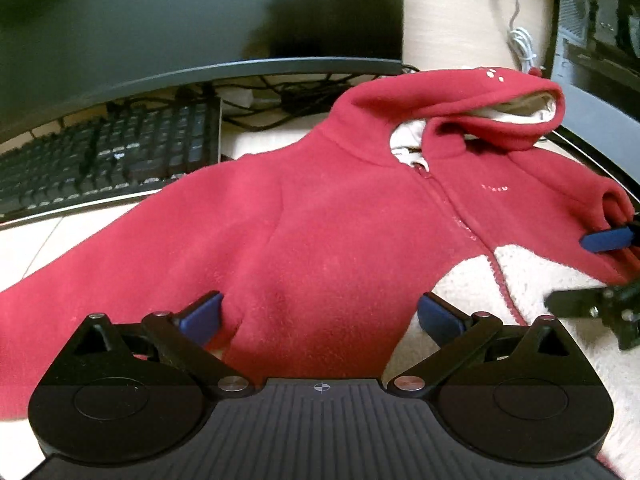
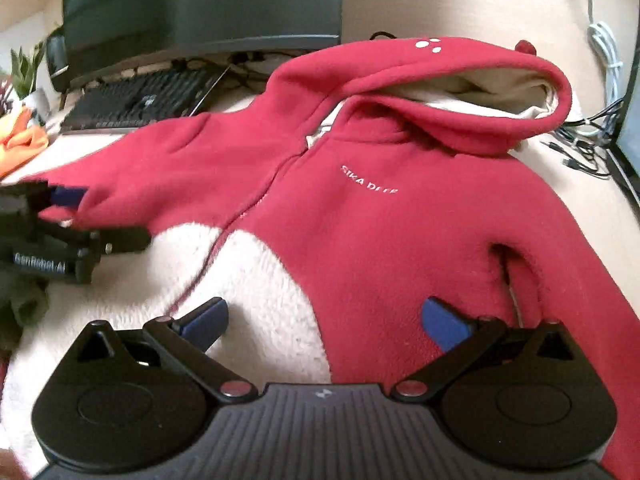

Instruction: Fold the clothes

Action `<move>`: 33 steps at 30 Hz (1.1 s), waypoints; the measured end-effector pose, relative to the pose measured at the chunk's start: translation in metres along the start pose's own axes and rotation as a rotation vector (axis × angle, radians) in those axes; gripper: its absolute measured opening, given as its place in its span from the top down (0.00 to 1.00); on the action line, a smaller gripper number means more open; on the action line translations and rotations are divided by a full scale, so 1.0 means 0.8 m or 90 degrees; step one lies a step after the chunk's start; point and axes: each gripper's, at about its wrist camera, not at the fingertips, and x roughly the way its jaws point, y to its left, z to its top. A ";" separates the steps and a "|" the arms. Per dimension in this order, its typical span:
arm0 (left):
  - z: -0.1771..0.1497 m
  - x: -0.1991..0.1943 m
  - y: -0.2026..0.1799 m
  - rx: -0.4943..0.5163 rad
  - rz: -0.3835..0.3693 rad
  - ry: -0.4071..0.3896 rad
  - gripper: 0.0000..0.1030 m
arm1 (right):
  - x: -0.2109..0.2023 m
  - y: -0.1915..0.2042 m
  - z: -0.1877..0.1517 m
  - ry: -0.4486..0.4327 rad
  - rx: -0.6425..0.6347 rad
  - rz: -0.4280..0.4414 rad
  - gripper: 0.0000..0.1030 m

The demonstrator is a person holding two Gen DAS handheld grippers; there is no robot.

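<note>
Two tongs (left tongs, right tongs) spread over red hoodie, pale desk, keyboard, monitor.

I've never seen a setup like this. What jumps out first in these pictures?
A red fleece hoodie with a cream belly patch lies spread across the desk, hood propped open at the back. In front, both the left gripper and right gripper hold their blue-padded jaws wide apart. A black keyboard sits behind.

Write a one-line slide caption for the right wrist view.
Open right claw hovers over a red hooded jacket spread flat on a desk, keyboard behind.
</note>
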 end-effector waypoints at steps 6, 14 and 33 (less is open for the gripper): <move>-0.005 -0.010 -0.014 -0.002 -0.015 0.011 0.00 | -0.061 -0.026 -0.017 -0.020 0.092 0.023 0.00; 0.010 -0.059 -0.014 -0.095 -0.168 0.001 0.00 | -0.201 -0.115 -0.111 -0.157 0.300 -0.269 0.01; 0.001 -0.035 -0.074 0.016 -0.165 0.099 0.00 | -0.170 -0.202 -0.085 -0.222 0.437 -0.026 0.46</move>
